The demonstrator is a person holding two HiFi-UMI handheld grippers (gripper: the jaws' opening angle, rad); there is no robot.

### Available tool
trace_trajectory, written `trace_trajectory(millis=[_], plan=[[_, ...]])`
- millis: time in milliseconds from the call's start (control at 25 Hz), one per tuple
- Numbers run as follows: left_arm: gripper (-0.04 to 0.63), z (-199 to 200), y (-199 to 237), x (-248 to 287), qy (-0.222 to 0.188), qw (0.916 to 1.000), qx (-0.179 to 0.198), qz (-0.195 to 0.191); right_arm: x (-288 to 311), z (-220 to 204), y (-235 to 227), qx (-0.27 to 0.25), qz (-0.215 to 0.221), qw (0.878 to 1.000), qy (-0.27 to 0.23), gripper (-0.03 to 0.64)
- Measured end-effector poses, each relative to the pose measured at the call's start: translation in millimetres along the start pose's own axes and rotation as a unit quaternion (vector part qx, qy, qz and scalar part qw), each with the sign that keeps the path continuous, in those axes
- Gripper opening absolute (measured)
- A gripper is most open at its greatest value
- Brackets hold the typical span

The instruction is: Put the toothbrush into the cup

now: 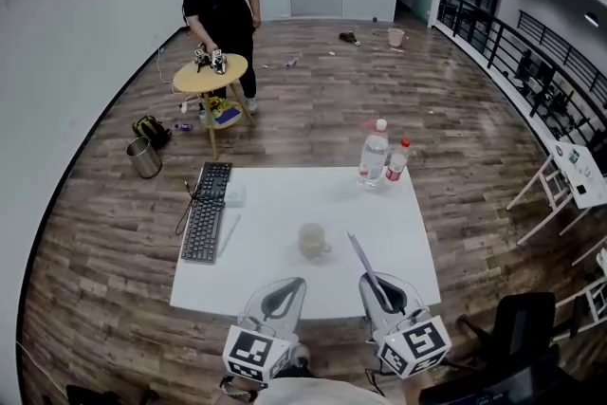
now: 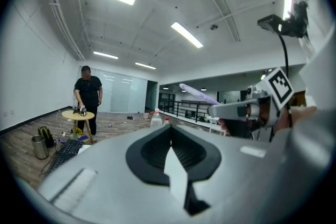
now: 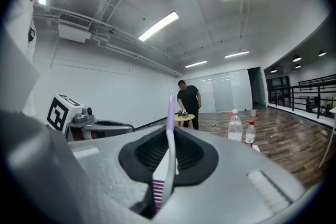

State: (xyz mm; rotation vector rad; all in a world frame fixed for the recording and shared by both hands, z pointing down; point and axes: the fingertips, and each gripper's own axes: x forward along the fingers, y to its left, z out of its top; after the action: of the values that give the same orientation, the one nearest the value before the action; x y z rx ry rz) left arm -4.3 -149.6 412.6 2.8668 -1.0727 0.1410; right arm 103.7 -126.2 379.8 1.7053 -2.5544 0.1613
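Note:
A pale mug-like cup (image 1: 313,242) stands on the white table (image 1: 285,280), near its middle. My right gripper (image 1: 374,285) hovers over the table's near edge, to the right of the cup and nearer to me, shut on a toothbrush (image 1: 363,265). The purple handle (image 3: 170,113) points forward and up, and the bristle end (image 3: 156,194) sits back between the jaws. My left gripper (image 1: 290,287) is beside it at the near edge, just below the cup, shut with nothing in it (image 2: 170,136). Neither gripper view shows the cup.
A black keyboard (image 1: 207,211) lies along the table's left side. Two water bottles (image 1: 375,154) (image 1: 397,161) stand at the far right corner. Farther back a person (image 1: 221,5) stands at a small round table (image 1: 211,73). A metal bin (image 1: 143,157) is on the floor.

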Motion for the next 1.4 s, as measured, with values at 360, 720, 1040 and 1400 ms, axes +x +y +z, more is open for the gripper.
trace_trajectory(millis=[360,720,1040,1400], plan=[[0.009,6.3,37.6,10.0,-0.001,1.0,-0.003,-0.003,36.6,9.1,1.7,-0.004,-0.006,1.0,-0.001,0.021],[0.009,6.4,64.6,17.9,0.001,1.0,-0.003,-0.003,65.1,9.4,-0.8,-0.015,-0.008,1.0,0.001,0.021],[0.009,22.7,76.5,26.0,-0.035,0.9968,-0.067,-0.027,86.2,8.8,-3.5,-0.038,0.004,0.999,0.009,0.021],[0.04,40.2,87.2,50.6,-0.055,0.9921,-0.107,-0.036,113.7,7.1,-7.8,-0.045,0.036,0.998,0.02,0.021]])
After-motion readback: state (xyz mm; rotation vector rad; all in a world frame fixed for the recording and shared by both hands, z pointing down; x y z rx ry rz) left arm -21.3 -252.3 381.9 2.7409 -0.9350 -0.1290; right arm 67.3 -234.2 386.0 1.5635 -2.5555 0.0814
